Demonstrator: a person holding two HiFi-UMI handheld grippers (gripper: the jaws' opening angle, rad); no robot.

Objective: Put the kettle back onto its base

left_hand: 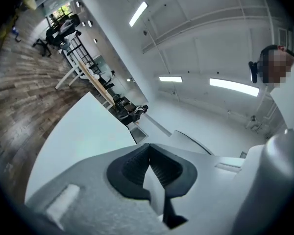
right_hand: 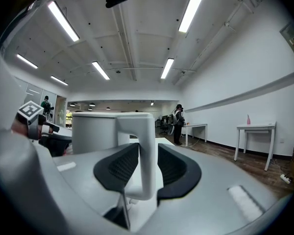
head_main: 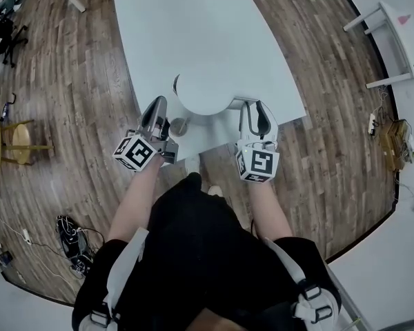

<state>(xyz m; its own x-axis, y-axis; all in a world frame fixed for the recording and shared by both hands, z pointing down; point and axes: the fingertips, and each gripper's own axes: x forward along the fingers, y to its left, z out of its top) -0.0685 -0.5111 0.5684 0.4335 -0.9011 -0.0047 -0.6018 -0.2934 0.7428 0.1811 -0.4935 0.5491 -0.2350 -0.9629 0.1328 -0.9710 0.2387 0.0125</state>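
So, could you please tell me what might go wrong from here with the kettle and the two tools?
1. The right tool stands open round the kettle's handle without gripping it; closing off-centre or pulling away could drag or tip the kettle.
2. The kettle stands near the table's front edge, so a shove might send it off.
3. The shut left tool is close beside the kettle and could knock it.

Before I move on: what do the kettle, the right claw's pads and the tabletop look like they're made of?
The kettle: probably moulded plastic, matte white; body and handle show even, soft-edged surfaces without metallic glare. The pads of the right claw: dark, ribbed, likely rubber or soft plastic. The tabletop: smooth pale laminate or painted board, faint sheen; can't tell which.
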